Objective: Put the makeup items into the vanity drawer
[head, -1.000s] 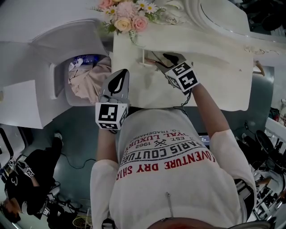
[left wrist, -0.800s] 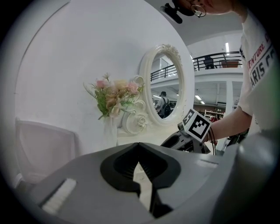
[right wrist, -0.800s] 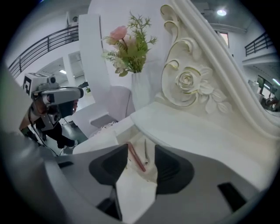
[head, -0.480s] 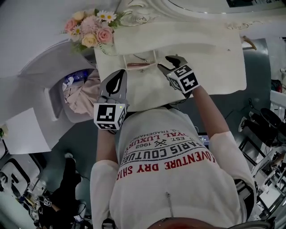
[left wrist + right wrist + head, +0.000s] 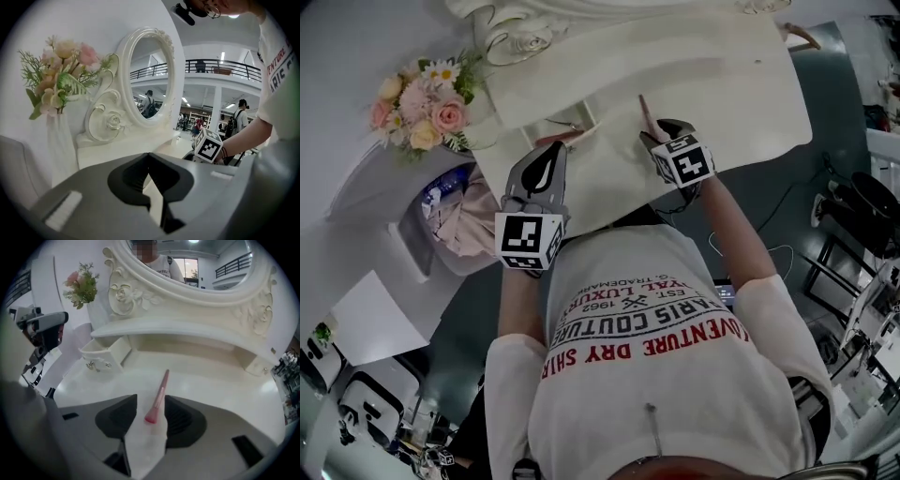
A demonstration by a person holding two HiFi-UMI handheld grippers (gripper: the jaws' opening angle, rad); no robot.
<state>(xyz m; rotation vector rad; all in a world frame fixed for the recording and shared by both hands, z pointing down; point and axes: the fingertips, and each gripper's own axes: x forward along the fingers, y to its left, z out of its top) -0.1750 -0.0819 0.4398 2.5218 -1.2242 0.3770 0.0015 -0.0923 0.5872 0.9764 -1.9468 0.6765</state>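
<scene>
A pink makeup brush [image 5: 158, 394] lies flat on the white vanity top [image 5: 220, 390], bristle end toward me. My right gripper [image 5: 151, 400] is open, one jaw on each side of the bristle end, and neither pad presses on it. In the head view the brush [image 5: 644, 114] pokes out beyond the right gripper [image 5: 662, 129]. A small drawer [image 5: 103, 354] stands pulled out to the left; in the head view the drawer [image 5: 567, 131] shows something pinkish at its edge. My left gripper [image 5: 552, 156] hovers near the table's front edge, shut and empty, its tips [image 5: 149, 157] meeting.
A flower bouquet [image 5: 422, 98] stands at the vanity's left corner, left of the oval mirror [image 5: 150, 79] with its carved frame. A rounded white seat with pink cloth [image 5: 469, 211] sits left of the table. People stand in the hall behind.
The head view has swung, so the vanity has turned in it. My right gripper has shifted right, away from the drawer, to the brush. The left gripper has hardly moved.
</scene>
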